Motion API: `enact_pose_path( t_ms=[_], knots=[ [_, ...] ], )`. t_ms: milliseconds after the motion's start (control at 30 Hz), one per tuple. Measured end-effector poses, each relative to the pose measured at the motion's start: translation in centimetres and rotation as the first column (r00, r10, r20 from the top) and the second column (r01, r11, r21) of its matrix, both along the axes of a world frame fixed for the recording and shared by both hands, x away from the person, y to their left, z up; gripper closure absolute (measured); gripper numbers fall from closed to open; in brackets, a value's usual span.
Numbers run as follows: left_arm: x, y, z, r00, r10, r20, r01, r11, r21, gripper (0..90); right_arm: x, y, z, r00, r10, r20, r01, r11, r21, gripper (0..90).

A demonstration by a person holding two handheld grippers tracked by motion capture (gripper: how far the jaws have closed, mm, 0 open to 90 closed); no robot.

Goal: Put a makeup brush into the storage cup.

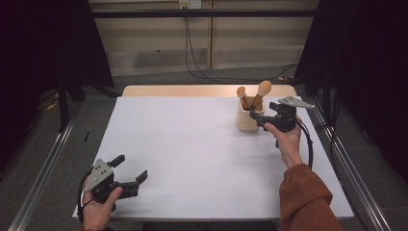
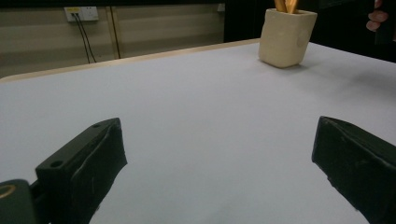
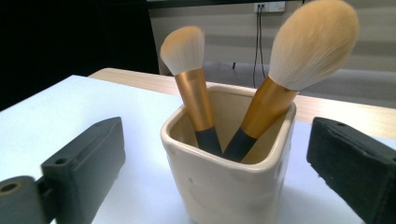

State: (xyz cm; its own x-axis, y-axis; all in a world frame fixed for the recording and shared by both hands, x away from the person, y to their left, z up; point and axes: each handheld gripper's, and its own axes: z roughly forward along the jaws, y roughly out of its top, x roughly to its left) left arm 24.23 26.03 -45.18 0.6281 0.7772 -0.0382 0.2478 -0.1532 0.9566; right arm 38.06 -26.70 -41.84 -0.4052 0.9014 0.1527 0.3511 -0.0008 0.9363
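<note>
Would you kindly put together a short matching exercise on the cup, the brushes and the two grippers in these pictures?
Things:
1. cream cup
2. larger brush
3. left gripper
4. right gripper

Descriptions:
A. near table corner, jaws open over bare surface
B. leans in the cup, bristles up
C. holds two brushes
D. jaws open either side of the cup

Pairs: 1-C, 2-B, 3-A, 4-D

The high view looks down on the table (image 1: 202,159); both claw views, low above it, share the cup (image 3: 229,172).
</note>
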Motion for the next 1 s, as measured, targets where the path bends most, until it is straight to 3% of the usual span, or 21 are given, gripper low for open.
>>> enact_pose_path(
  t_ms=[133,233,300,667,1000],
  knots=[
    [0.0,0.0,0.0,1.0,0.001,0.001,-0.001,1.0,-0.001,2.6,-0.4,0.0,0.0,0.9998,-0.019,0.0,0.019,0.9998,0.004,1.9],
    [-0.1,0.0,0.0,1.0,0.002,0.003,-0.002,1.0,-0.005,2.6,-1.0,0.1,-0.1,0.9999,0.001,0.012,-0.001,0.9997,-0.023,1.9],
    [-0.1,0.0,0.0,1.0,0.002,0.003,-0.002,1.0,-0.006,2.5,-1.3,0.1,-0.2,0.9998,-0.014,0.015,0.015,0.9991,-0.04,2.0],
    [-0.2,0.2,0.0,1.0,0.006,0.002,-0.006,1.0,-0.001,2.5,-3.1,-0.5,-0.9,0.9983,-0.034,0.048,0.035,0.9993,-0.01,1.7],
    [-0.4,0.3,0.0,0.9999,0.012,0.004,-0.012,0.9999,-0.003,2.5,-5.0,-0.4,-1.2,0.9968,-0.031,0.074,0.032,0.9992,-0.022,1.1]
  ],
)
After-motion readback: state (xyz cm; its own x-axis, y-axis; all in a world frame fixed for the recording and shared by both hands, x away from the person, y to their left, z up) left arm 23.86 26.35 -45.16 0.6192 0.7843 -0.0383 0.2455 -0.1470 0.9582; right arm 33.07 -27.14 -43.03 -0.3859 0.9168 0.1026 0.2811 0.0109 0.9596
